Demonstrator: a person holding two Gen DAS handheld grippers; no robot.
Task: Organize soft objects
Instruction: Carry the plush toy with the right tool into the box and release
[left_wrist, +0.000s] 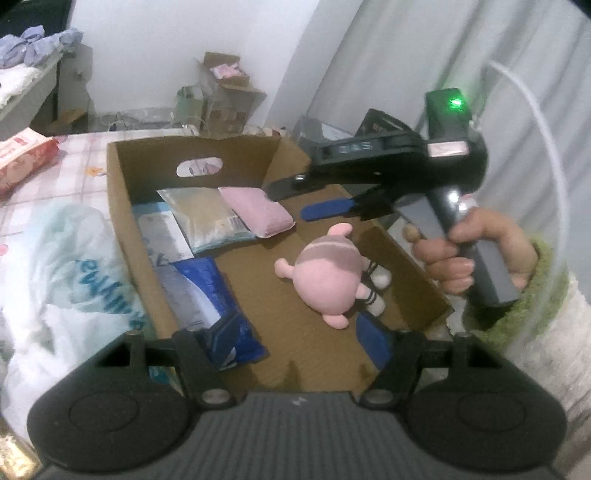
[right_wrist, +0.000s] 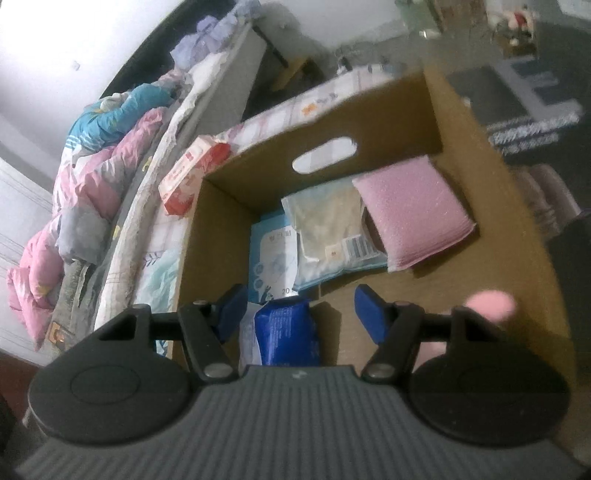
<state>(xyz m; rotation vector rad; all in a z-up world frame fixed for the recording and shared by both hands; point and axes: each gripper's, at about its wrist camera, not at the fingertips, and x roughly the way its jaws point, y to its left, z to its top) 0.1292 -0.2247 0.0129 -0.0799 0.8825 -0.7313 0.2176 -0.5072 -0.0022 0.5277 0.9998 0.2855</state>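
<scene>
Lying head-near, feet-right: pink plush (left_wrist: 328, 271).

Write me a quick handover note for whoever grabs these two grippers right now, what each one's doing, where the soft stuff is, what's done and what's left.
Left gripper: open, empty, over the near end of the box.
Right gripper: open, empty, above the box.
In the box: pink plush lying loose on the floor, pink sponge leaning at the far end, clear packet, light blue pack, dark blue pack along the left wall.
Outside: red and white pack and a white plastic bag on the bed.
Left: probably the red and white pack, maybe the bag.
</scene>
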